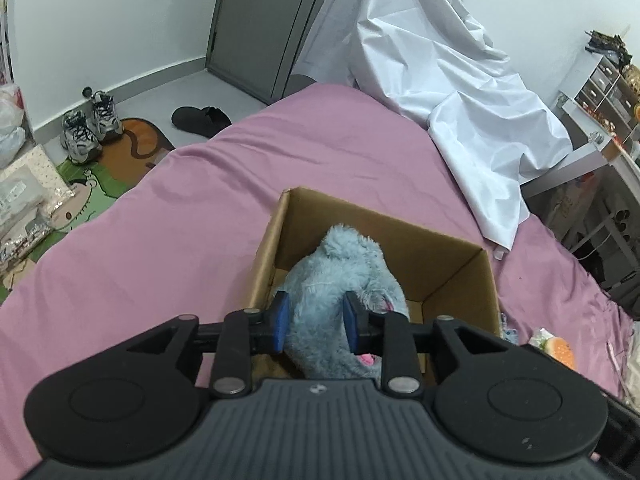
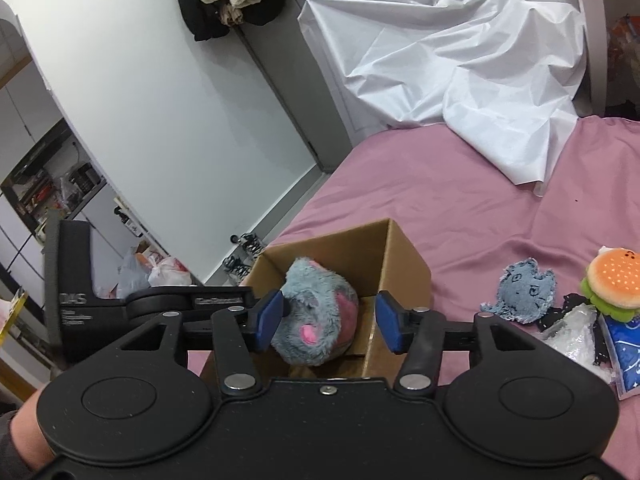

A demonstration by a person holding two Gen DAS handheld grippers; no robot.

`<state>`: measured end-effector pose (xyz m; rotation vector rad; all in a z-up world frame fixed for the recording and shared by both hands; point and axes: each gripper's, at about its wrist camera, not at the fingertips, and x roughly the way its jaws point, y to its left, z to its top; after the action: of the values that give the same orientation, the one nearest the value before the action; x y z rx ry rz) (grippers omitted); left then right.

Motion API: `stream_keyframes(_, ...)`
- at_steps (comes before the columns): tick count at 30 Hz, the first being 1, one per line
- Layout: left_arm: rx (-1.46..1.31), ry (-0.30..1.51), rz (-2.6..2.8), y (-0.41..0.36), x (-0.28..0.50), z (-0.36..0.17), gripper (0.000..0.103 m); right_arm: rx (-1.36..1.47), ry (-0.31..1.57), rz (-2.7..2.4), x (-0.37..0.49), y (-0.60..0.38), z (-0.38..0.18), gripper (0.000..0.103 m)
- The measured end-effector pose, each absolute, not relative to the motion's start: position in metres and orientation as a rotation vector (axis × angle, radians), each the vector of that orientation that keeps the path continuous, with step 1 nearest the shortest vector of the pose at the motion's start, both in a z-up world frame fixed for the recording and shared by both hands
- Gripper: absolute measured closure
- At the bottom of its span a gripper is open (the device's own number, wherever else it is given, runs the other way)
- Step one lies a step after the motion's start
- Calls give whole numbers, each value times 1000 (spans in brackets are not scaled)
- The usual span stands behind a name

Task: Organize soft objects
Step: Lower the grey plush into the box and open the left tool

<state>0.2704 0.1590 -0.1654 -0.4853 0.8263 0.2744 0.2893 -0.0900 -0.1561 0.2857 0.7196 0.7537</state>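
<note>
Plush: grey furry toy (image 1: pixel 340 276) sits down in the cardboard box (image 1: pixel 452 276) on the bed (image 1: pixel 168 216).
Left gripper (image 1: pixel 315 320): pads astride the fur, loosened to drop it.
Right gripper (image 2: pixel 329 318): spread wide, nothing gripped.
Waiting: burger plush (image 2: pixel 612 276), denim patch (image 2: pixel 524 290) beside the box.

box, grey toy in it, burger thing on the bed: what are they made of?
Box: looks like plain brown corrugated cardboard, matte, with folded corners and raw edges. Grey toy: plush, long shaggy synthetic-looking fur, smoother pink patches; filling unseen. Burger toy: short-pile soft fabric, probably stuffed; orange bun with pale dots, green frilled layer below.
</note>
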Motion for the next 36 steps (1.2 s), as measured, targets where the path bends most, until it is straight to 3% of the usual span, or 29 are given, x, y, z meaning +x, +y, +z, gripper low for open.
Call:
stream_keyframes(4,-472,810,274,158,262,-154,61,314,725,739,291,-93,-159,48)
stream_keyframes(7,-477,800,267,156,255,-145,51,321,717,729,291,-96,-159,40)
stream_keyframes(12,-451,785,322,147,247,-129,26,345,692,714,287,-106,-154,33)
stream_keyframes(29,-470,718,267,119,213,-101,16,369,623,667,261,-168,-149,17)
stream_keyframes(33,-460,708,259,109,209,-96,12,347,601,680,253,-173,-144,4)
stream_keyframes(36,-436,723,228,101,210,-94,9,320,574,692,248,-178,-138,0)
